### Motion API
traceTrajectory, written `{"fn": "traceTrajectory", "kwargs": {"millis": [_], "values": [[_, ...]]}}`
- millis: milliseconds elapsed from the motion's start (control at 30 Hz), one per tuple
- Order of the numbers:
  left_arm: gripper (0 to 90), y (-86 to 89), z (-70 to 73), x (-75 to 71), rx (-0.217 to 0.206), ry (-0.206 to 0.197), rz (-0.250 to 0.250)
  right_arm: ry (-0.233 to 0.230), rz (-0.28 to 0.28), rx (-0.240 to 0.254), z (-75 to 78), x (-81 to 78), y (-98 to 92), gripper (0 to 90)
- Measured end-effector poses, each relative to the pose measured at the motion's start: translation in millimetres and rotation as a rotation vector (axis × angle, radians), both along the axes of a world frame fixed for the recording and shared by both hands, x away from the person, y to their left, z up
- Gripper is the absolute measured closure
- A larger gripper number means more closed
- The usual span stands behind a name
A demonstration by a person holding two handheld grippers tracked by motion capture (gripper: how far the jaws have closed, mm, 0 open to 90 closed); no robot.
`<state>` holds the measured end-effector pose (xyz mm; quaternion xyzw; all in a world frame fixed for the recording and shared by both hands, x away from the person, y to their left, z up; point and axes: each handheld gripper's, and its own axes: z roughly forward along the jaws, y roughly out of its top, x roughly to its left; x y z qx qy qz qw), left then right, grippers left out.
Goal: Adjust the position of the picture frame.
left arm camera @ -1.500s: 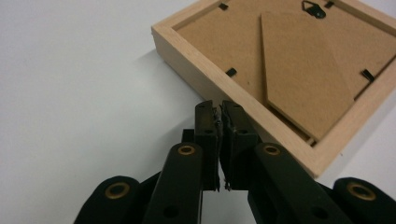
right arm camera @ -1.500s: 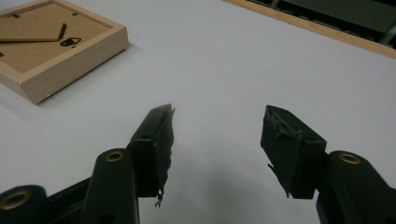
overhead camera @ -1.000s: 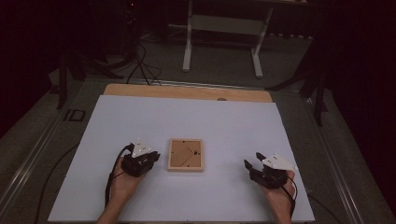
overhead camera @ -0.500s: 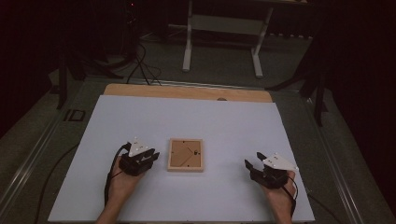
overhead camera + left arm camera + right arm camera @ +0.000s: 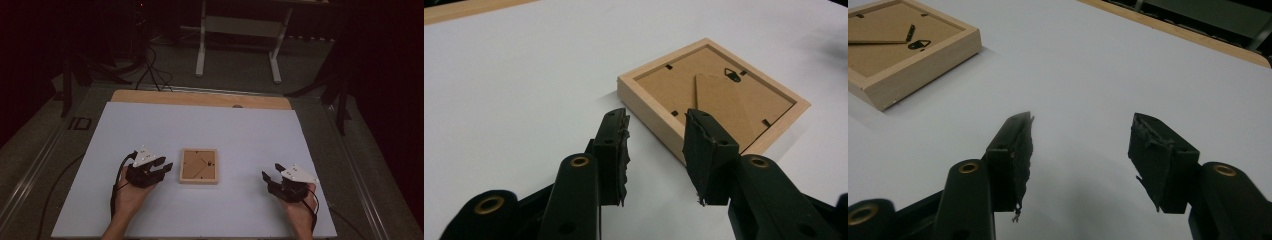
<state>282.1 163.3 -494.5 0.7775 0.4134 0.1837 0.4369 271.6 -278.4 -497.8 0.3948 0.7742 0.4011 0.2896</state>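
A light wooden picture frame (image 5: 199, 166) lies face down on the white board (image 5: 210, 125), its brown backing and hanger up. My left gripper (image 5: 164, 166) rests just left of it, a hand holding it. In the left gripper view the jaws (image 5: 656, 117) stand apart; they have just been opening, with nothing between them, and the frame's near edge (image 5: 659, 122) lies just past the tips. My right gripper (image 5: 271, 171) sits at the board's front right, well apart from the frame. Its jaws (image 5: 1084, 120) are wide open over bare board, with the frame (image 5: 903, 40) off to the upper left.
A wooden strip (image 5: 200, 98) borders the board's far edge. Beyond it stand a white table frame (image 5: 237, 30) and cables (image 5: 150, 70) on a dark floor. Metal rails (image 5: 30, 165) run along both sides of the board.
The left gripper's jaws have opened wider beside the frame. The right gripper and the frame have stayed put.
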Motion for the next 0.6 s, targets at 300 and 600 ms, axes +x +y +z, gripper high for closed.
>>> {"fn": "traceTrajectory", "kwargs": {"millis": [300,600], "values": [[60.3,-6.7,4.7,-2.5,-0.010,-0.016,-0.027,-0.001,-0.001,0.000,0.3,-0.9,-0.9,42.3],[59.4,-16.2,7.5,-1.5,-0.009,-0.025,-0.059,0.000,-0.001,-0.006,-0.3,-0.5,0.0,42.3]]}}
